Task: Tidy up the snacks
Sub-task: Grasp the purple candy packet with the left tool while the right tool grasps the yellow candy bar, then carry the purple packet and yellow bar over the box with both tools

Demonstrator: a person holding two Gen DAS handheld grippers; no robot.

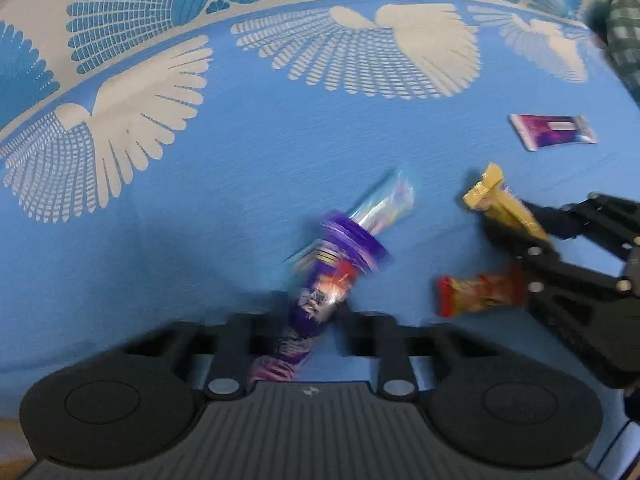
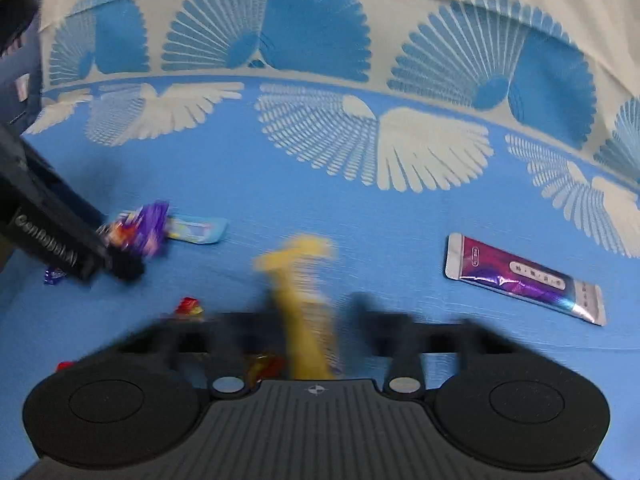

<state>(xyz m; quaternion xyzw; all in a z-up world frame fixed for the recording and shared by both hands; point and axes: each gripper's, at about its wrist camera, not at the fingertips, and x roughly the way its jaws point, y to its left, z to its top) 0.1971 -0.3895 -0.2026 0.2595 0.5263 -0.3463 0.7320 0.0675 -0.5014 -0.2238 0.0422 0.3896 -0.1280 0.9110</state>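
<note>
My left gripper (image 1: 310, 312) is shut on a purple snack packet (image 1: 332, 272), blurred, held just above the blue cloth. It also shows in the right wrist view (image 2: 140, 228). A light blue packet (image 1: 384, 204) lies just beyond it on the cloth. My right gripper (image 2: 312, 320) is shut on a yellow snack bar (image 2: 300, 304), blurred; in the left wrist view the bar (image 1: 504, 204) sticks out of the right gripper's fingers. A red-and-yellow packet (image 1: 476, 294) lies below the right gripper. A purple-and-silver packet (image 2: 524, 278) lies flat at the right.
The surface is a blue cloth (image 1: 240, 184) with white fan prints; a white band with blue fans (image 2: 280, 32) runs along the far side. A small purple wrapper (image 2: 54, 276) lies at the left under the left gripper.
</note>
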